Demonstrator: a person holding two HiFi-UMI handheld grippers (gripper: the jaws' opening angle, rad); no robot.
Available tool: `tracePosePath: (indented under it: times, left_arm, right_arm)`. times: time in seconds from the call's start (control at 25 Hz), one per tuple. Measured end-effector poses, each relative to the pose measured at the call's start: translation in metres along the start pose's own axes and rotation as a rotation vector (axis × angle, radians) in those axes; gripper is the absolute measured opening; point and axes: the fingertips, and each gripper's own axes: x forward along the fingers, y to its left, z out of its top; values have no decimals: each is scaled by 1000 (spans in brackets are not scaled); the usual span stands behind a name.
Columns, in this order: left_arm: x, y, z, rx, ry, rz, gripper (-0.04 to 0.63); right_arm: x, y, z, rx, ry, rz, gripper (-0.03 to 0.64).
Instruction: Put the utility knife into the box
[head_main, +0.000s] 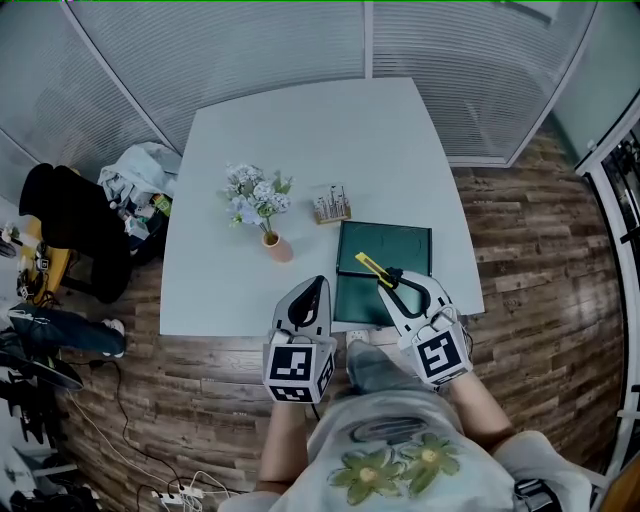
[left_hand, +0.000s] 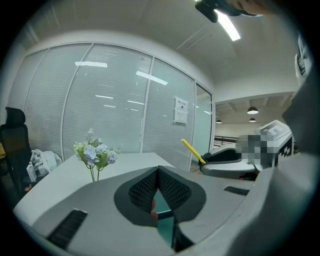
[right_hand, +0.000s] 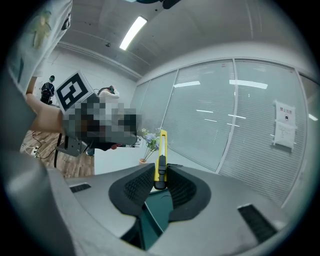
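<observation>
My right gripper (head_main: 392, 281) clamps the utility knife (head_main: 368, 265) over the green box (head_main: 402, 248); my left gripper (head_main: 314, 286) is closed, empty. I should lower it flat, centred, then release, though the box may be lidded.

Pale shirt (head_main: 400, 420), green flower print, grey-white left tongs (head_main: 313, 283), right tongs (head_main: 391, 277), black ribbed pads (left_hand: 142, 190), marker cubes (head_main: 297, 368)

Seen from overhead, a person reaches forward with a claw in each hand, bare forearms (head_main: 478, 398) side by side. The left claw (head_main: 312, 284) points straight ahead, its jaws pressed together with nothing between them. The right claw (head_main: 389, 277) angles inward toward the left one and clamps a knife (right_hand: 161, 152) by one end, the yellow body jutting out beyond the fingertips.
</observation>
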Motion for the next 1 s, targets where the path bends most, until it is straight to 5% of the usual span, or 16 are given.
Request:
tracePosePath:
  times: [1.0]
  left_arm:
    - [31, 17, -12, -28, 43, -13, -6]
  right_arm:
    - [33, 5, -35, -72, 101, 86, 81]
